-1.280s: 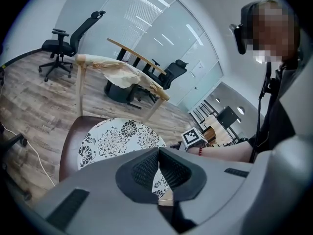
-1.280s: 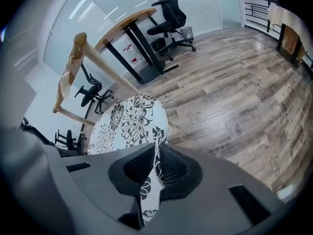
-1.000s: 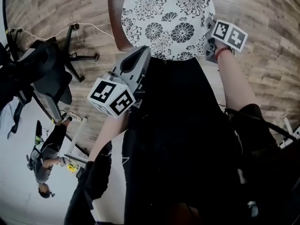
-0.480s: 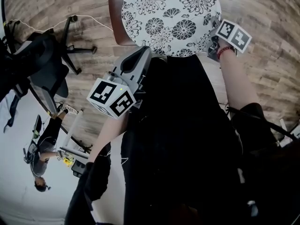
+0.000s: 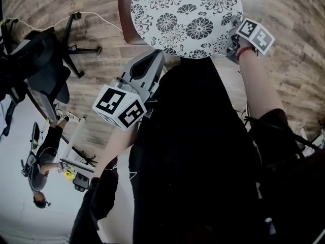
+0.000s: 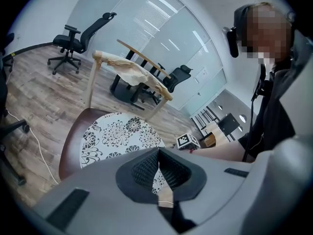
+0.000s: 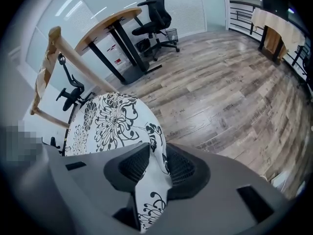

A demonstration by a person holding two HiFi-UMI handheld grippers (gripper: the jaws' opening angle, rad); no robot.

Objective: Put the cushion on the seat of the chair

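A: Black-and-white floral cushion [image 5: 185, 17] is down on the brown chair seat [image 5: 123, 24]! It covers nearly all of it, with a crescent of seat showing along one side.

B: And the right gripper [image 7: 156, 161] is at the cushion's near edge. Its jaws have just been easing apart, and a fold of the printed fabric lies between the pads, loose rather than pinched.

A: Left gripper [image 6: 158, 154]?

B: Pressed together at the tips with nothing in it, hanging just beside the seat.

A: So what makes a clean finish here?

B: I'd say spread those right jaws wider before pulling away. Then draw straight off the edge, so the fabric doesn't snag and drag the cushion off-centre. A nudge toward the uncovered side might square it up.

A: Any writing to call?

B: No words anywhere. The cubes [image 5: 256, 34] carry only square black-and-white markers. There's a red tag [image 7: 116, 61] under the wooden desk [image 7: 105, 21] in the right gripper view, but it's too small to read.
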